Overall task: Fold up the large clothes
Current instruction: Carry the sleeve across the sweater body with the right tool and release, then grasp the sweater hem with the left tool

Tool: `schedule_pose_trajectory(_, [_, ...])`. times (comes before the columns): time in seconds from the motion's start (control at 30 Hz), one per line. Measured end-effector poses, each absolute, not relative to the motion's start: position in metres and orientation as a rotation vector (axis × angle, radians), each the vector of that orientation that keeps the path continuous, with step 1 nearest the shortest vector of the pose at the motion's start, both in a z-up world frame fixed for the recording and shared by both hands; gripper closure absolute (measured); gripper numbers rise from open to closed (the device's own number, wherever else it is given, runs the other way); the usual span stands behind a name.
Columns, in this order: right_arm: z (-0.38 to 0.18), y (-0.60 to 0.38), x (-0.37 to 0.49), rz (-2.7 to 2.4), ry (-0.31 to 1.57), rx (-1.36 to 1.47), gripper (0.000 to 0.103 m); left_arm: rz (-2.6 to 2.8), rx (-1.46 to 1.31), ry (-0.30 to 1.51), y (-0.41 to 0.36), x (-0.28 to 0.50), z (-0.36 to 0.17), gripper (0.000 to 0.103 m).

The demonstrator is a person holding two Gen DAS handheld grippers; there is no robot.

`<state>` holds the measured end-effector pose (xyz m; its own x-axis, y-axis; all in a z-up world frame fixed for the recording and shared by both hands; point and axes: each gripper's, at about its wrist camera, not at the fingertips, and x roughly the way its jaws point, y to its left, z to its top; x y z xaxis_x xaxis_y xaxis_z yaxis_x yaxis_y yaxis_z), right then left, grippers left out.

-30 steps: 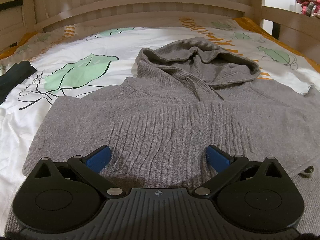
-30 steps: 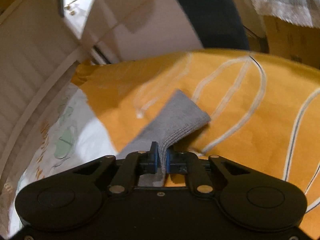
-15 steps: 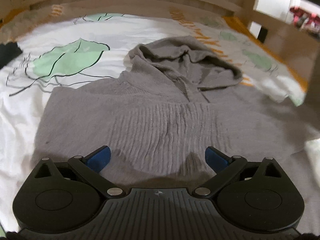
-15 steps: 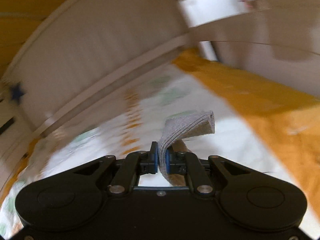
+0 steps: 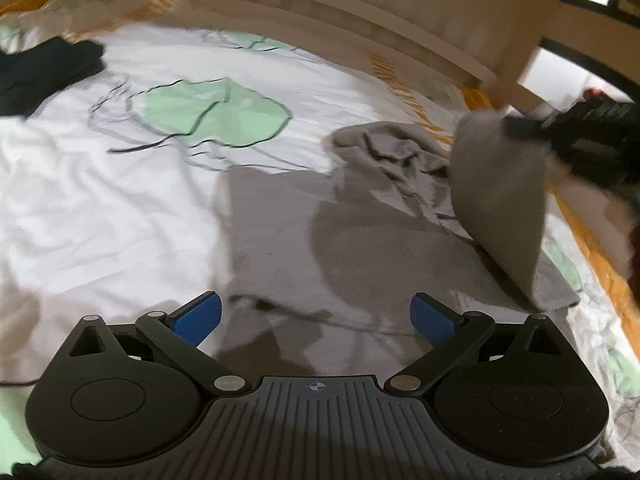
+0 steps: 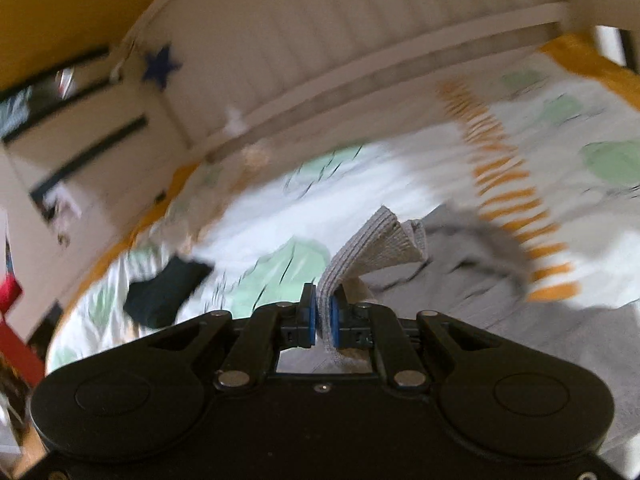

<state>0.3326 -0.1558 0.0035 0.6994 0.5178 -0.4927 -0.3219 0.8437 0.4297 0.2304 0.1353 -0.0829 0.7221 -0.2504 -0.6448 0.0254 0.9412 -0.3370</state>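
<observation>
A grey knit hoodie (image 5: 344, 256) lies face up on the bed, its hood (image 5: 392, 148) toward the headboard. My left gripper (image 5: 316, 316) is open and empty, low over the hoodie's lower edge. My right gripper (image 6: 324, 316) is shut on the ribbed cuff of the hoodie's sleeve (image 6: 376, 240) and holds it up over the garment. In the left wrist view the lifted sleeve (image 5: 504, 196) hangs from the right gripper (image 5: 580, 136) at the upper right.
The bed sheet (image 5: 120, 200) is white with green leaf prints and an orange border. A dark garment (image 5: 44, 68) lies at the far left, also in the right wrist view (image 6: 164, 292). A wooden headboard (image 5: 320, 4) runs behind the bed.
My right gripper has swung the sleeve cuff from the bed's orange edge up and over the hoodie. My left gripper has shifted left and back toward the hoodie's lower edge, still open.
</observation>
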Motion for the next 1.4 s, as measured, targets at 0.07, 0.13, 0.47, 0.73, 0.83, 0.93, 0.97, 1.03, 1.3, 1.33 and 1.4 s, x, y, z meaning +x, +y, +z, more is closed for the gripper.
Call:
schedule_pose_trajectory(0.07, [-0.015,-0.13,0.334,0.49,0.676,0.294,0.089,-0.146,-0.337,0.753,0.146,0.227,-0.085,0.001])
schedule_pose_trajectory(0.13, [-0.031,-0.11,0.33,0.491,0.705,0.251,0.089,-0.14,-0.351,0.752,0.154,0.225,-0.086,0.001])
schedule_pose_trajectory(0.47, [-0.06,-0.102,0.303,0.515,0.713,0.137,0.05,-0.191,-0.398,0.722,0.162,0.224,-0.08,0.001])
schedule_pose_trajectory(0.73, [-0.074,-0.157,0.272,0.434,0.733,0.074,0.05,-0.261,-0.36,0.706,0.123,0.25,-0.075,0.001])
schedule_pose_trajectory(0.83, [-0.085,-0.183,0.262,0.375,0.754,0.095,0.05,-0.268,-0.349,0.717,0.109,0.262,-0.081,0.001])
schedule_pose_trajectory(0.93, [-0.095,-0.205,0.251,0.316,0.759,0.111,0.05,-0.253,-0.364,0.748,0.102,0.276,-0.091,0.002])
schedule_pose_trajectory(0.97, [-0.098,-0.212,0.247,0.3,0.757,0.122,0.051,-0.244,-0.37,0.764,0.102,0.28,-0.095,0.003])
schedule_pose_trajectory(1.03, [-0.101,-0.224,0.24,0.269,0.755,0.143,0.051,-0.243,-0.385,0.803,0.101,0.289,-0.102,0.017])
schedule_pose_trajectory(1.3, [-0.098,-0.246,0.222,0.234,0.69,0.158,0.051,-0.242,-0.402,0.765,0.108,0.294,-0.09,0.098])
schedule_pose_trajectory(1.33, [-0.097,-0.247,0.222,0.233,0.685,0.159,0.05,-0.249,-0.398,0.743,0.108,0.294,-0.082,0.099])
schedule_pose_trajectory(1.4, [-0.097,-0.249,0.226,0.233,0.68,0.167,0.05,-0.264,-0.393,0.69,0.107,0.293,-0.062,0.099])
